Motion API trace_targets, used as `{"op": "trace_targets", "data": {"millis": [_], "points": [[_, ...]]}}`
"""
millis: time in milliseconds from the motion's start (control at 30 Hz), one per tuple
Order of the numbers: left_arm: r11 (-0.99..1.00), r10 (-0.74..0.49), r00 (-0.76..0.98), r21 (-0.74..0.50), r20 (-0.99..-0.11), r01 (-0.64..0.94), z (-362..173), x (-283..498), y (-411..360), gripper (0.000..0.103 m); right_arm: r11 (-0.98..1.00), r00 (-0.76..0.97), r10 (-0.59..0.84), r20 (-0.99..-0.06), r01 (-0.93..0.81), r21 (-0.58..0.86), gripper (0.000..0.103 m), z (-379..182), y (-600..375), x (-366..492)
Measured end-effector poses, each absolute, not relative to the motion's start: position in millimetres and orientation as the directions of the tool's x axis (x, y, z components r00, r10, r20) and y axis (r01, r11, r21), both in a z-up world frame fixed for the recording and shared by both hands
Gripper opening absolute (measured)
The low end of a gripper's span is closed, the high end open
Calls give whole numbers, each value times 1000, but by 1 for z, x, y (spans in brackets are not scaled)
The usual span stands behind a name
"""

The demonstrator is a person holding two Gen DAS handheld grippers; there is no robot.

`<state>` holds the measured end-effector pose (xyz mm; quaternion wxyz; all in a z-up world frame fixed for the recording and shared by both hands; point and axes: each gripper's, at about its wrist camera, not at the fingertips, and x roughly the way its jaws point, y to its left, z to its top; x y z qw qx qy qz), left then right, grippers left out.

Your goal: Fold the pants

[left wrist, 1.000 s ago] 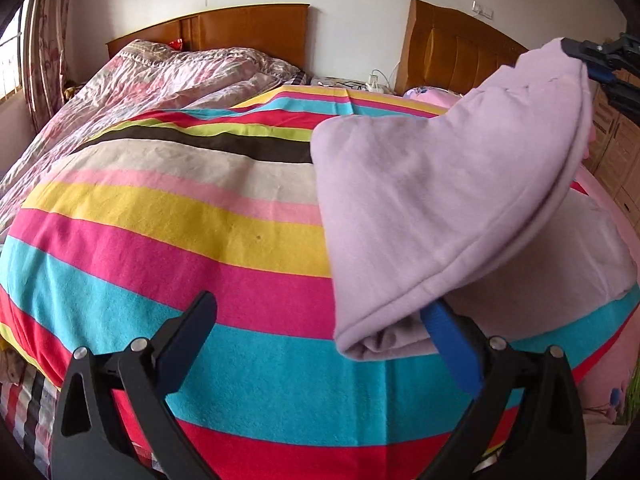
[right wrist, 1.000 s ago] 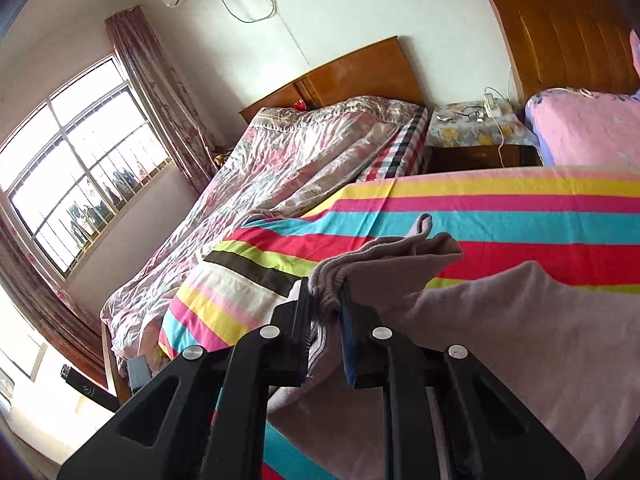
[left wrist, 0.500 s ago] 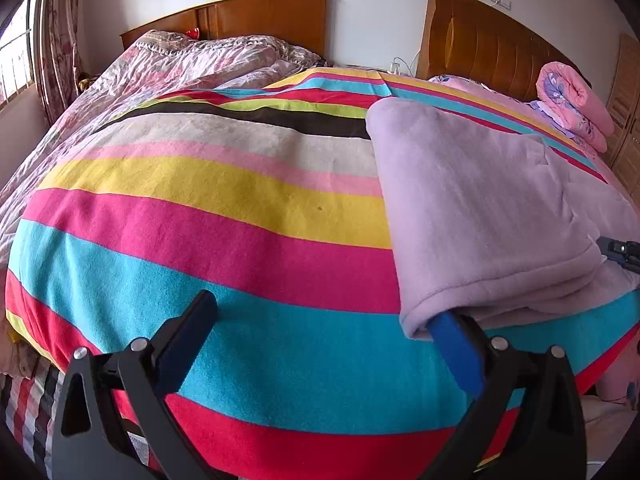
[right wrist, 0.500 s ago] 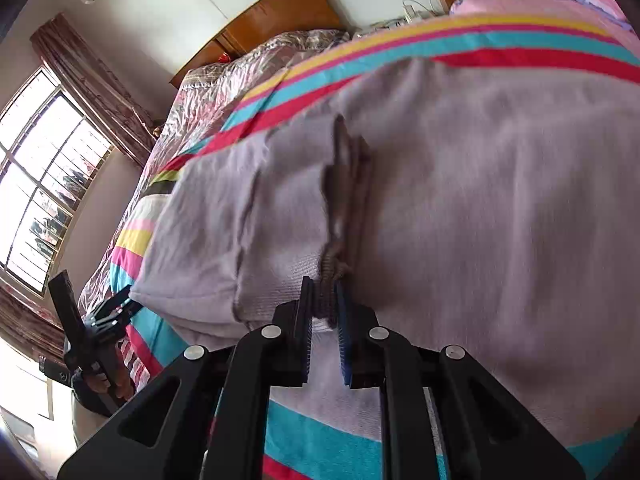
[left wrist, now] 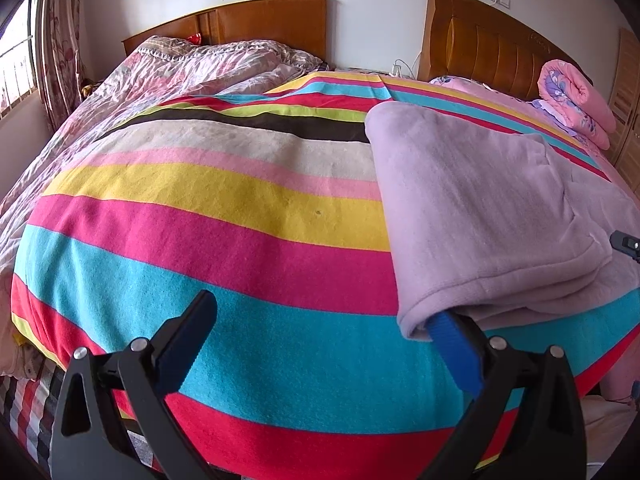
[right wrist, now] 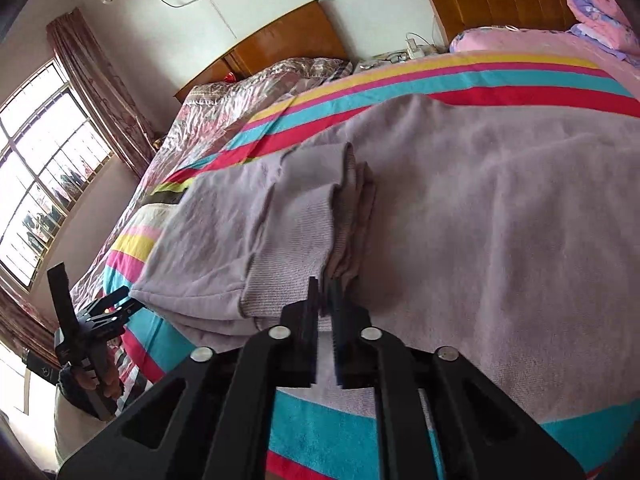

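Note:
The lilac pants [left wrist: 460, 200] lie folded over on the striped blanket [left wrist: 240, 240], right of centre. My left gripper [left wrist: 320, 320] is wide open at the near fold, and its blue pad [left wrist: 452, 340] is tucked under the fold's edge. The other finger [left wrist: 192, 328] rests on bare blanket. In the right wrist view the ribbed cuffs [right wrist: 304, 240] lie stacked on the pants [right wrist: 500, 220]. My right gripper [right wrist: 326, 292] sits right at the cuff ends. Its jaws are closing to a thin slit, and I see no cloth between the pads.
A second bed with a floral quilt [left wrist: 180, 68] stands to the left. Wooden headboards [left wrist: 488, 40] line the far wall. A rolled pink quilt [left wrist: 572, 96] lies at the back right. A hand [right wrist: 96, 384] holds the left gripper [right wrist: 96, 292] at the bed's edge by the window [right wrist: 36, 172].
The right gripper came down from the air with the cuffs and laid them on the pants, closing the fold. Its jaws have narrowed off the cuff. The left gripper stayed put.

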<state>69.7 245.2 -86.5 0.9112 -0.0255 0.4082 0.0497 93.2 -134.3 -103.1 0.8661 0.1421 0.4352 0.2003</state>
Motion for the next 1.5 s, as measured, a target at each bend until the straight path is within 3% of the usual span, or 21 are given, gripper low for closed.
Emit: {"op": "trace_targets", "data": {"millis": [133,233,267,300,367,467,567,700,767,833,933,1033,1100,1200,1333,1433,1500], "points": [[994,70,665,-2,-744,-108,-86,70,244,102,856,522,506,-687,-205,475,3,-112,-148,94],[994,73,665,1,-744,-108,-87,72,243,102,827,513,545,-663,-198,526,19,-106,-150,98],[994,74,664,4,-744,-107,-87,72,242,102,819,508,553,-661,-183,544,39,-107,-153,99],[994,75,664,6,-744,-106,-87,72,240,102,787,504,592,-629,-195,585,69,-106,-155,98],[994,76,663,8,-745,-105,-87,72,239,102,767,502,619,-604,-219,603,80,-102,-155,96],[995,100,662,69,-742,-73,-80,68,228,102,777,497,614,-614,-245,579,79,-94,-148,97],[993,74,700,119,-710,15,-54,55,212,101,821,514,570,-641,-333,463,71,-76,-125,98],[995,-101,827,-76,-552,71,25,49,210,102,827,536,544,-646,-474,303,71,-54,-78,105],[980,-170,839,-180,-518,88,48,70,201,102,826,533,523,-665,-510,241,71,-54,-55,117],[971,-220,809,-200,-545,129,43,103,182,102,829,525,483,-701,-532,173,71,-63,-37,124],[979,-201,725,-158,-659,128,-5,151,156,102,840,510,354,-784,-541,27,71,-92,-26,124],[974,-224,587,-192,-778,117,-70,178,148,101,825,533,368,-762,-565,3,70,-100,-39,112],[983,-178,597,-116,-782,140,-80,174,138,101,829,505,384,-773,-558,47,70,-94,-49,115],[962,-271,581,-201,-767,183,-54,177,138,102,829,520,420,-744,-553,82,71,-73,-61,127],[963,-266,645,-220,-717,153,-20,213,149,102,802,504,433,-747,-594,64,73,-65,-49,168],[973,-221,586,-220,-779,73,-44,256,156,102,794,433,404,-806,-603,74,74,-89,-39,200],[973,-210,540,-227,-815,36,-69,268,160,101,780,437,419,-796,-621,70,78,-90,-39,198]]}}
